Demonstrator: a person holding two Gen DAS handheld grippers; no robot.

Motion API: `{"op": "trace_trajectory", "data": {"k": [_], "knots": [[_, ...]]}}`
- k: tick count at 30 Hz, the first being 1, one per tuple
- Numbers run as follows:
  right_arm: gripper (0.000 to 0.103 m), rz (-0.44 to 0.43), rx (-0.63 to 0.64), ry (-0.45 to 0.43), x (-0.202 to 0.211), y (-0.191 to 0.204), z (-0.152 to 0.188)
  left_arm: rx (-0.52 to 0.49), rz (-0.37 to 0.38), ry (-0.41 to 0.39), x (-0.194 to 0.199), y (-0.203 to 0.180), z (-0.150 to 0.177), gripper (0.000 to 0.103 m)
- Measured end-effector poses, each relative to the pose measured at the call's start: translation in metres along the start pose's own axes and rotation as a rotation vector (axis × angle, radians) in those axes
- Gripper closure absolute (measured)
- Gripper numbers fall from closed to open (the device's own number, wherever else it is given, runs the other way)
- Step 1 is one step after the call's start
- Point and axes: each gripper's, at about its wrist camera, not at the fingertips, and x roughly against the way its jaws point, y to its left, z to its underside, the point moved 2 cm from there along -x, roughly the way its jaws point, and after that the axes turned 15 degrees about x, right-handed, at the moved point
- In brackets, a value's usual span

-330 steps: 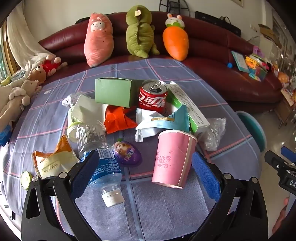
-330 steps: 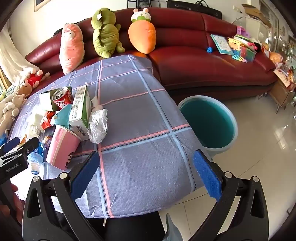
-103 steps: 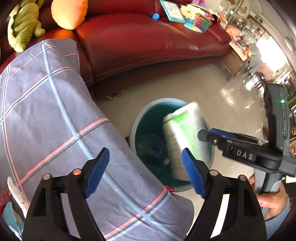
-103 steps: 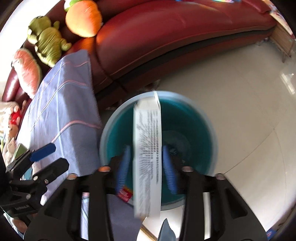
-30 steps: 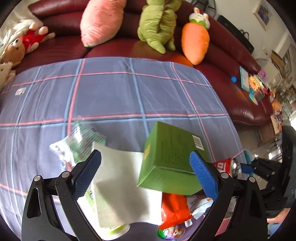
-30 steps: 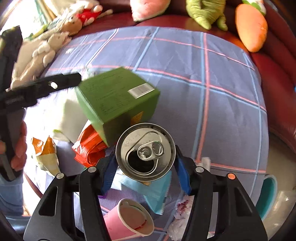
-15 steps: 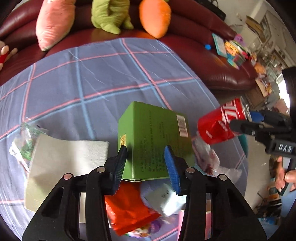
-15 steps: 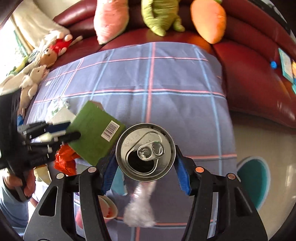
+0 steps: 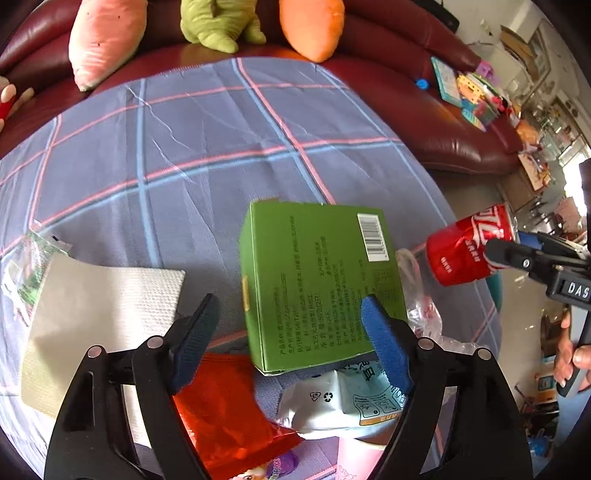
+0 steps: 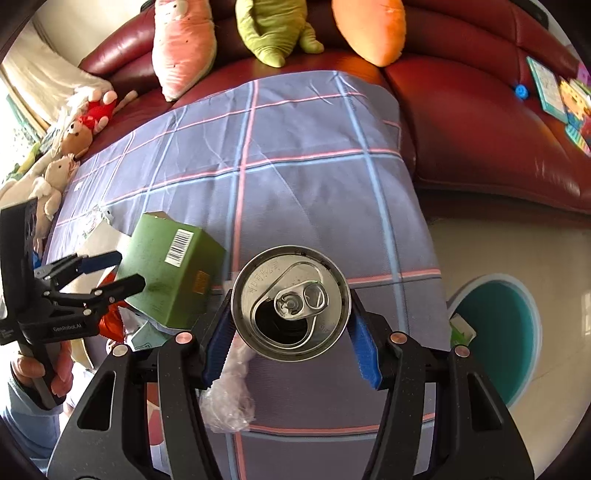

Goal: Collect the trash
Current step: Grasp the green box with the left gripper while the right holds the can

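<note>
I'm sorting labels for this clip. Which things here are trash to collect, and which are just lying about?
Job:
red can, shut in right gripper
green box, in left gripper
orange wrapper
paper towel
plastic bag
teal bin

Lying about:
carrot plush
green plush
pink plush
books

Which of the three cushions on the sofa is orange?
The carrot-shaped orange plush cushion, rightmost on the dark red leather sofa. The pink plush cushion is leftmost; the green plush toy sits between.
</note>
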Motion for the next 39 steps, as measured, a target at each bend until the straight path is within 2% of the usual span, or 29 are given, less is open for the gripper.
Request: {"op": "trace_trajectory", "data": {"k": [1,5,9,14,18,21,23,28,31,39], "knots": [[0.048,-0.006,-0.005,0.002,-0.001,-0.001,0.002,0.002,0.002,-0.001,-0.001,0.000,0.002,0.014],[0.048,-0.012,-0.001,0.005,-0.002,0.000,0.006,0.000,0.010,-0.006,-0.004,-0.002,0.005,0.012],[0.048,-0.014,-0.016,0.000,0.000,-0.002,0.009,0.008,0.015,-0.007,-0.011,-0.001,0.006,0.003],[0.048,-0.052,-0.031,-0.025,0.007,-0.003,0.004,0.072,0.080,0.018,-0.017,0.005,0.005,0.003],[0.048,-0.074,0.002,-0.053,0.012,0.012,-0.015,0.037,0.084,0.030,-0.019,-0.009,0.013,0.003],[0.048,-0.079,0.038,-0.070,0.015,0.028,-0.034,0.008,0.060,0.002,-0.016,-0.017,0.018,0.003],[0.048,-0.088,0.057,-0.074,0.016,0.038,-0.046,0.029,0.065,0.007,-0.012,-0.013,0.018,0.004],[0.048,-0.102,0.108,-0.053,0.005,0.063,-0.067,0.043,0.085,-0.038,0.008,0.004,0.017,0.004],[0.048,-0.062,0.135,-0.038,-0.001,0.071,-0.071,0.067,0.099,-0.032,0.011,0.016,0.015,0.004],[0.052,0.009,0.121,0.034,-0.012,0.057,-0.061,0.085,0.120,0.000,0.001,0.025,0.011,0.004]]}}
